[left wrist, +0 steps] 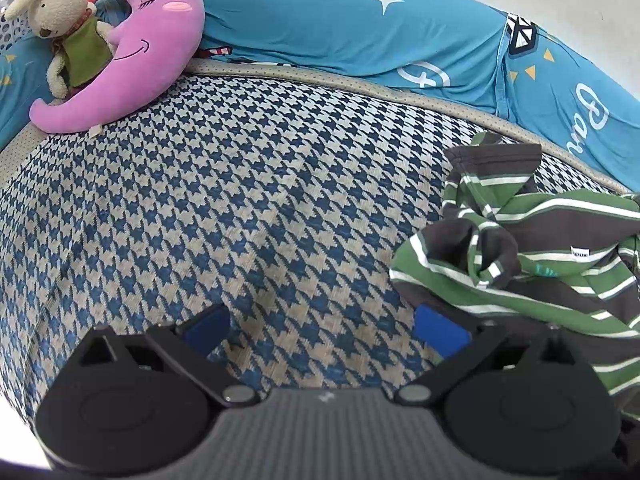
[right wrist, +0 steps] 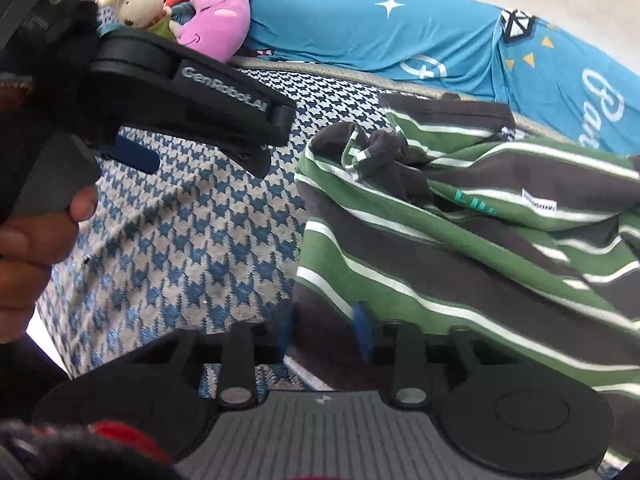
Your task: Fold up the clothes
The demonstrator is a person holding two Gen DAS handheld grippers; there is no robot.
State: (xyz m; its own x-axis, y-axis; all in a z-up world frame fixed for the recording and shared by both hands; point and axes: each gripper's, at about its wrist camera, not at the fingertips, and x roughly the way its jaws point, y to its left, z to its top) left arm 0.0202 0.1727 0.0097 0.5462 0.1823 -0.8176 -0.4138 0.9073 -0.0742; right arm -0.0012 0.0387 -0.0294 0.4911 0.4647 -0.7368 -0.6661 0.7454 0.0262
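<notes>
Right gripper (right wrist: 324, 330) is seen nearest, jaws narrowed to a small gap, the striped shirt's (right wrist: 460, 240) dark lower edge lying between the blue pads; whether the pads press on it cannot be told. The shirt is crumpled on the houndstooth mat (right wrist: 180, 248), spread to the right of that gripper. Left gripper (left wrist: 320, 326) is held wide open over bare mat, nothing gripped, the shirt touching or just beside its right finger (left wrist: 442, 330).

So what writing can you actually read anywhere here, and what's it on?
"GenRobot.AI": on the left hand-held gripper, seen from the right wrist.
"Ban", cut off at the frame edge: white script on the blue bedding.
Teal letters on the striped shirt: folded over, unreadable.
White tag on the shirt: too small.
</notes>
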